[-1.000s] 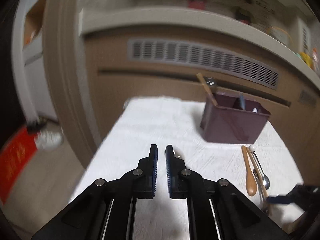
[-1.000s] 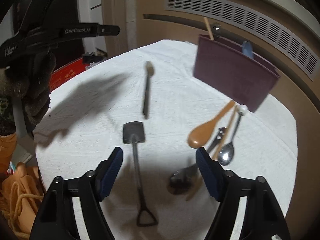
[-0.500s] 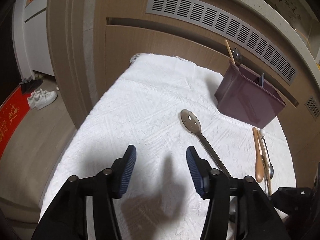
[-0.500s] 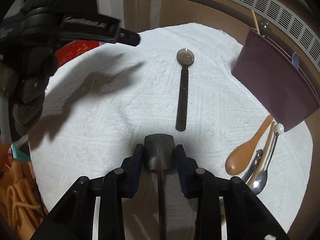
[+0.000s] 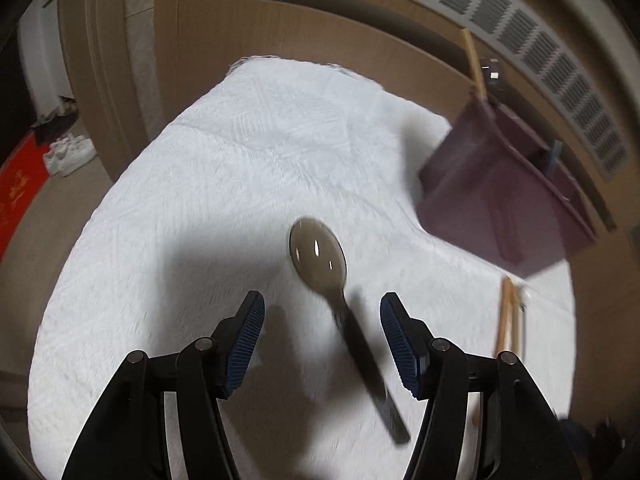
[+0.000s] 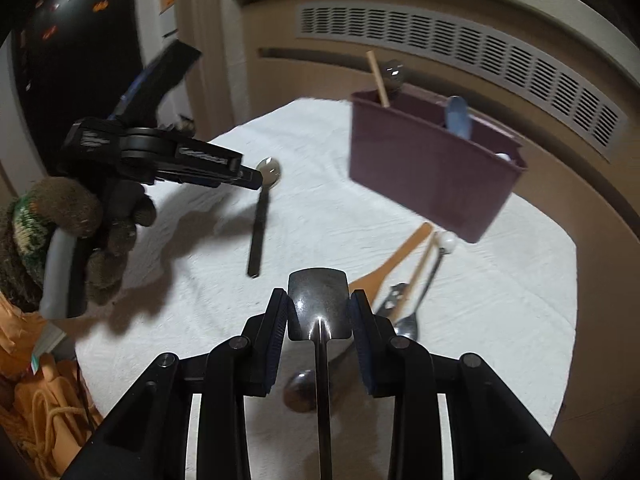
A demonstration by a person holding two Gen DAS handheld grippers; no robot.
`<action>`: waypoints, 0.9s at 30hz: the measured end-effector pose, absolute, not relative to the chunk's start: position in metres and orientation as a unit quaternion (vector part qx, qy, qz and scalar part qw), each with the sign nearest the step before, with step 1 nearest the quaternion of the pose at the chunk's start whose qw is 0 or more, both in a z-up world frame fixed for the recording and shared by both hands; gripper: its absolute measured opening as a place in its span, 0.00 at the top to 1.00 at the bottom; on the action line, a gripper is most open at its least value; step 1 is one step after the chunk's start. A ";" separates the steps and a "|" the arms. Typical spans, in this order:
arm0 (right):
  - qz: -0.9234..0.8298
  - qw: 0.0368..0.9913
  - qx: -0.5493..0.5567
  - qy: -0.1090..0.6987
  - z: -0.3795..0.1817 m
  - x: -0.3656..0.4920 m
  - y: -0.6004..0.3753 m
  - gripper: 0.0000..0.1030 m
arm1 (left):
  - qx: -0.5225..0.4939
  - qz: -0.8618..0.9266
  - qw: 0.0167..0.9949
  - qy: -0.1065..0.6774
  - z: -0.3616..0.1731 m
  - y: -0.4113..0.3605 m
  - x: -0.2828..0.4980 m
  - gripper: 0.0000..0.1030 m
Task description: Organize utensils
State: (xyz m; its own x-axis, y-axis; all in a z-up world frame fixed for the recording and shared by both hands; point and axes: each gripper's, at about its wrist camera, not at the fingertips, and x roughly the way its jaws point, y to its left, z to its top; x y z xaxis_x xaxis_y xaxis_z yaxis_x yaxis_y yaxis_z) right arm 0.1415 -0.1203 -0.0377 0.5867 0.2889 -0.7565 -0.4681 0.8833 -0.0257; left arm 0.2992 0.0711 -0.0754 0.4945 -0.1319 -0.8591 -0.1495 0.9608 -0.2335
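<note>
A dark long-handled spoon point(image 5: 318, 254) lies on the white cloth, its handle running between the fingers of my left gripper point(image 5: 322, 304). Those jaws are opening and the pads stand clear of the handle. In the right wrist view the same spoon point(image 6: 260, 216) lies under one of the left gripper's fingers point(image 6: 224, 166). My right gripper point(image 6: 319, 299) is shut on the blade of a small dark shovel-shaped spoon point(image 6: 316, 288), held above the cloth. The maroon utensil box point(image 6: 432, 176) stands at the back right with a wooden stick, a blue handle and a metal piece in it.
Right of my right gripper lie a wooden spoon point(image 6: 392, 268), a chopstick, a steel spoon with a white ball end point(image 6: 424, 292) and a dark round spoon point(image 6: 302, 394). A gloved hand point(image 6: 100, 232) holds the left gripper. The cloth-covered table point(image 6: 500, 300) ends at a wooden cabinet.
My left gripper went from shut to open and came down over the dark spoon. My right gripper closed on the shovel spoon and lifted it off the cloth.
</note>
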 end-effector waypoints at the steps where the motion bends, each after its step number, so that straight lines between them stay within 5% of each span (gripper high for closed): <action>1: 0.211 0.886 -0.105 0.398 -0.037 0.142 -0.125 0.71 | -0.131 0.023 0.852 0.507 -0.079 0.068 0.307 0.41; 6: 0.197 0.894 -0.087 0.393 -0.038 0.145 -0.143 0.71 | -0.075 0.051 0.856 0.508 -0.090 0.049 0.325 0.45; 8: 0.190 0.896 -0.082 0.393 -0.039 0.144 -0.149 0.71 | -0.056 0.046 0.867 0.493 -0.090 0.047 0.321 0.65; 27: 0.159 0.935 -0.026 0.315 -0.003 0.154 -0.159 0.71 | -0.012 -0.090 0.970 0.226 0.027 0.037 0.186 0.66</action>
